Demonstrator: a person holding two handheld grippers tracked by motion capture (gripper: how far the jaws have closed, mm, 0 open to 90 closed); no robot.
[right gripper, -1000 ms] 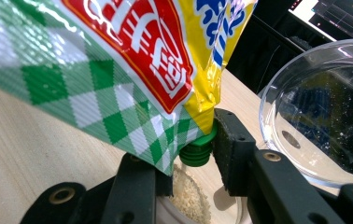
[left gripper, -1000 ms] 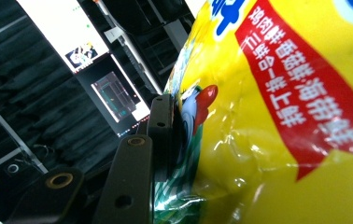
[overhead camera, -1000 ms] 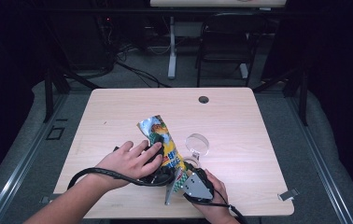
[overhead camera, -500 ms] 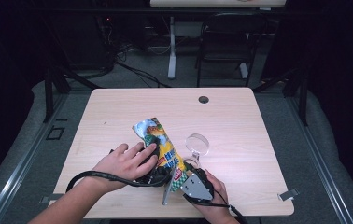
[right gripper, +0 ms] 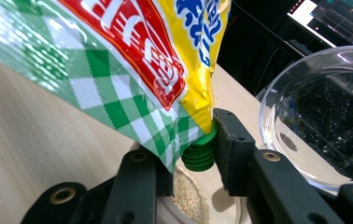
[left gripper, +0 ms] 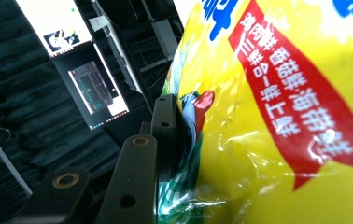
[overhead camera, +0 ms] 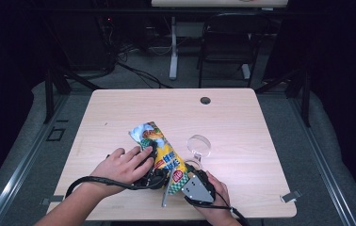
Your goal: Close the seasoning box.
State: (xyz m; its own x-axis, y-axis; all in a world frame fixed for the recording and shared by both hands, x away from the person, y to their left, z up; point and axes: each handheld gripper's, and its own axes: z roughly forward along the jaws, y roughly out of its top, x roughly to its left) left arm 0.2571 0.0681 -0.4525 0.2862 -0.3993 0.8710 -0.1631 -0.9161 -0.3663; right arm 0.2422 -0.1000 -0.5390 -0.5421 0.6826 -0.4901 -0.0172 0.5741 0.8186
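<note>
Since the earlier frame the left tongs [overhead camera: 155,175] have slid slightly nearer, closing onto the pouch [overhead camera: 163,151]. The right tongs [right gripper: 191,154] clamp its green cap [right gripper: 200,153]. The pouch lies tilted above the bench [overhead camera: 242,117], beside the glass bowl [overhead camera: 198,145].

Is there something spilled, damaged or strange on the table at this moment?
Nothing looks spilled or damaged. The yellow pouch is tilted over the table, its green spout between the right gripper jaws, above a small dish of pale grains. The clear glass bowl stands upright beside it.
</note>
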